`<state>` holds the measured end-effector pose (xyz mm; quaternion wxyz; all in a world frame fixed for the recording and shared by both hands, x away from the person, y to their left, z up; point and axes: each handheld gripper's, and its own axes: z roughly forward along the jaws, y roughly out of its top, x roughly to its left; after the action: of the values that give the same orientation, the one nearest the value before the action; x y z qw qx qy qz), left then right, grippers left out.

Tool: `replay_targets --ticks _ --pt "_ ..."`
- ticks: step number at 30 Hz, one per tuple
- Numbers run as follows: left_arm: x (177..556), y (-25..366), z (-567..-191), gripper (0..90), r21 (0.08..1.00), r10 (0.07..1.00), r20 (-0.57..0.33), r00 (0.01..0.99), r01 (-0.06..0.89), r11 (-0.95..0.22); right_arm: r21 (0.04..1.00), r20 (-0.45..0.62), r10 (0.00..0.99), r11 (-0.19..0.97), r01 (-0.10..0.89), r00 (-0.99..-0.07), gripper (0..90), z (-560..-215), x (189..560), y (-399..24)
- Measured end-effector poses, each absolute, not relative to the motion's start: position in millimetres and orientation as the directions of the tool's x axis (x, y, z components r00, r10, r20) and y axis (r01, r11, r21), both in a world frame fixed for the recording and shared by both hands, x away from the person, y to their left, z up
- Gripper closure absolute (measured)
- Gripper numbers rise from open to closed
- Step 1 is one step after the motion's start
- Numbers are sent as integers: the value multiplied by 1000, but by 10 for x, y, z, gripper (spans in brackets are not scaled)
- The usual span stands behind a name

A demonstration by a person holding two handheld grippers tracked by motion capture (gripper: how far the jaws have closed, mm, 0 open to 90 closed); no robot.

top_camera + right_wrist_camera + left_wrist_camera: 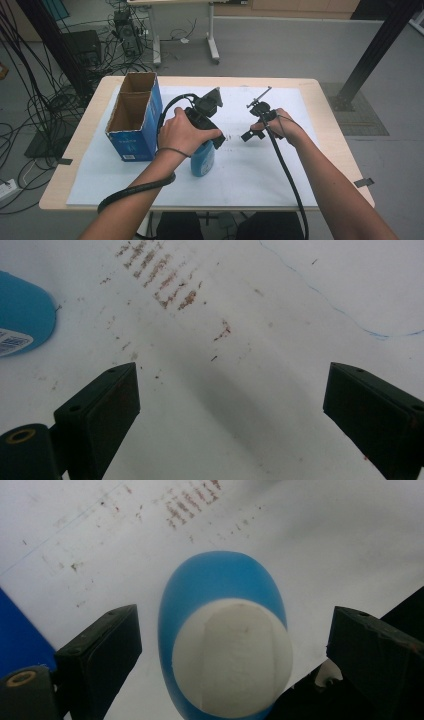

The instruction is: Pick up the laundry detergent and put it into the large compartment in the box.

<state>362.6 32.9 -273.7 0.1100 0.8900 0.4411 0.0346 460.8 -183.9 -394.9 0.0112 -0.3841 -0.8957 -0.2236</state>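
Observation:
A blue bottle [202,159] with a white cap [232,660] stands upright on the white sheet [250,170], left of centre. My left gripper [207,140] hangs over it and points down. In the left gripper view the bottle [220,580] sits between the jaws of my left gripper [232,650], with a gap on each side, so this gripper is open. My right gripper [255,129] hovers to the right of the bottle. In the right gripper view, my right gripper [230,410] is open over bare, stained sheet, and the bottle [22,315] shows at the far left.
A blue cardboard box [134,117] with two open-topped compartments stands just left of the bottle; its corner [20,630] is close to my left jaw. The sheet covers most of the wooden table [330,150]. Cables and equipment lie on the floor at left.

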Motion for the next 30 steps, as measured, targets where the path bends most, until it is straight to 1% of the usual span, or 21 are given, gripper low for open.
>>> replay_targets --ticks 12,30 --pt "3630 342 -2814 83 222 798 -42 602 784 -580 389 191 684 606 694 -704 75 -3943 4599 -1842" --pt "3635 352 -2815 83 222 802 -44 596 788 -574 389 186 682 610 690 -707 74 -3937 4601 -1848"
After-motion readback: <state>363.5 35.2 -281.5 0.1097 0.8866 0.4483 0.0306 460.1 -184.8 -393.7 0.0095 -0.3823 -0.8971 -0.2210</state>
